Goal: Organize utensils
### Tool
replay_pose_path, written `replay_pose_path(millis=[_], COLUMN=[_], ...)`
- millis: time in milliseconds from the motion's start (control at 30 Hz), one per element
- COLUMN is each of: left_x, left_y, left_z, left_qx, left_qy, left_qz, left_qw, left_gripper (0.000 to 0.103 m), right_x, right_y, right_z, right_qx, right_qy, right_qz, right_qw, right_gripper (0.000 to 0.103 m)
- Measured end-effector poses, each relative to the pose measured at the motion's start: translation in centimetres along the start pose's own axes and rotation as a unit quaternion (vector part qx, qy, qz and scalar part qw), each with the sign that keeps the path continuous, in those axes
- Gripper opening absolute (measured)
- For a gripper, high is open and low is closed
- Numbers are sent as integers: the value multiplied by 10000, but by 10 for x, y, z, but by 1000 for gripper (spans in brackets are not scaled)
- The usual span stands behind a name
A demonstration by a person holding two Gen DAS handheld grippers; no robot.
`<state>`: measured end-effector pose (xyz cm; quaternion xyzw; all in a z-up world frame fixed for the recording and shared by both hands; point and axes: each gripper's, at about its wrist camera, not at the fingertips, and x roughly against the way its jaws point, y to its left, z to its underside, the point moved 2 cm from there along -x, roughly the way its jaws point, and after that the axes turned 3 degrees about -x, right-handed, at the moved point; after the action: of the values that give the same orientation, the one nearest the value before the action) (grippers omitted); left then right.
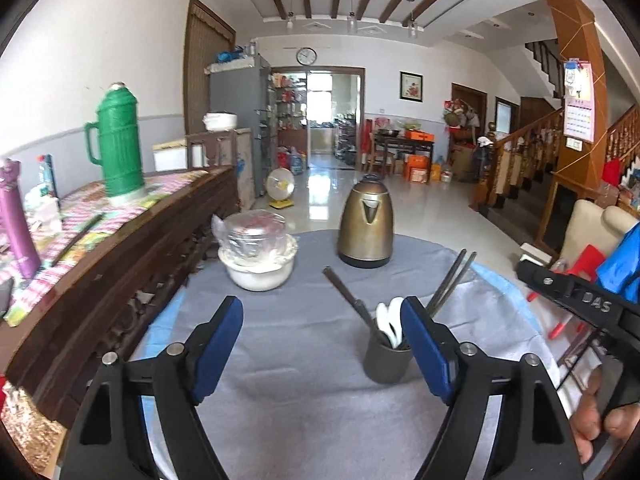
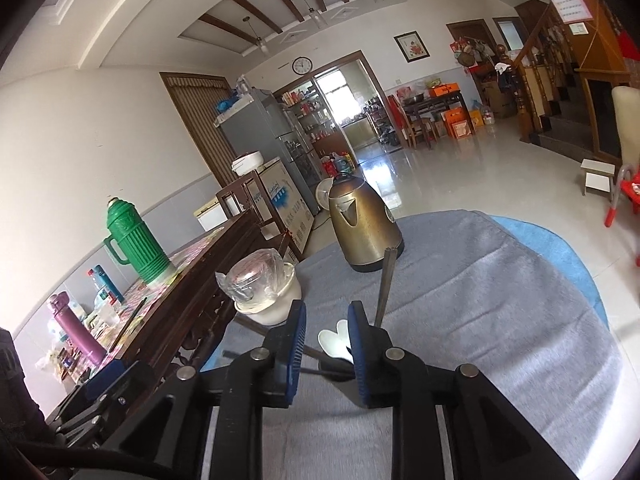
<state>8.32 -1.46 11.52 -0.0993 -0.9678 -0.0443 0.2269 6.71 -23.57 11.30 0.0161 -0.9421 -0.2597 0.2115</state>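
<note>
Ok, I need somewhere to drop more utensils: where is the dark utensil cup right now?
In the left wrist view the dark round utensil cup stands on the grey tablecloth, right of centre beside the left gripper's right finger, nearer the camera than the brass-coloured kettle.

Raised letters "DAS" readable on the black body of the right tool, at the right edge of the left wrist view. Print on the wall calendar and on the white box too small to read.
</note>
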Motion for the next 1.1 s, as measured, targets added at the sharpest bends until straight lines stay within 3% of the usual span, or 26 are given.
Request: replay_pose_path(millis=[200,567,800,833,867,900,1100], left_x=[27,67,80,81,81,82,89], left_y=[-2,-6,-6,-6,-6,-6,-9], left_z=[2,3,13,15,18,20,34], left_qx=[-139,-283,-267,-267,-256,-243,-225], left_qy=[-163,-421,-359,-342,-323,-306,-197], left_qz=[-253,-529,-541,-563,-578,-581,-603], left_qw=[9994,9973,9975,9975,9975,9975,9977], left_gripper=[85,96,99,99,99,99,100], right_x=[33,81,111,115,119,125,157], right_y=[-1,16,26,26,26,25,22], right_z=[9,22,46,49,52,56,72], right_qx=[16,240,699,742,769,793,864], right_qy=[-118,-262,-237,-238,-247,-277,-622], right_qz=[41,-32,111,137,161,203,369], right_qw=[9999,9994,9972,9969,9966,9963,9936], right_gripper=[34,34,35,36,47,67,69])
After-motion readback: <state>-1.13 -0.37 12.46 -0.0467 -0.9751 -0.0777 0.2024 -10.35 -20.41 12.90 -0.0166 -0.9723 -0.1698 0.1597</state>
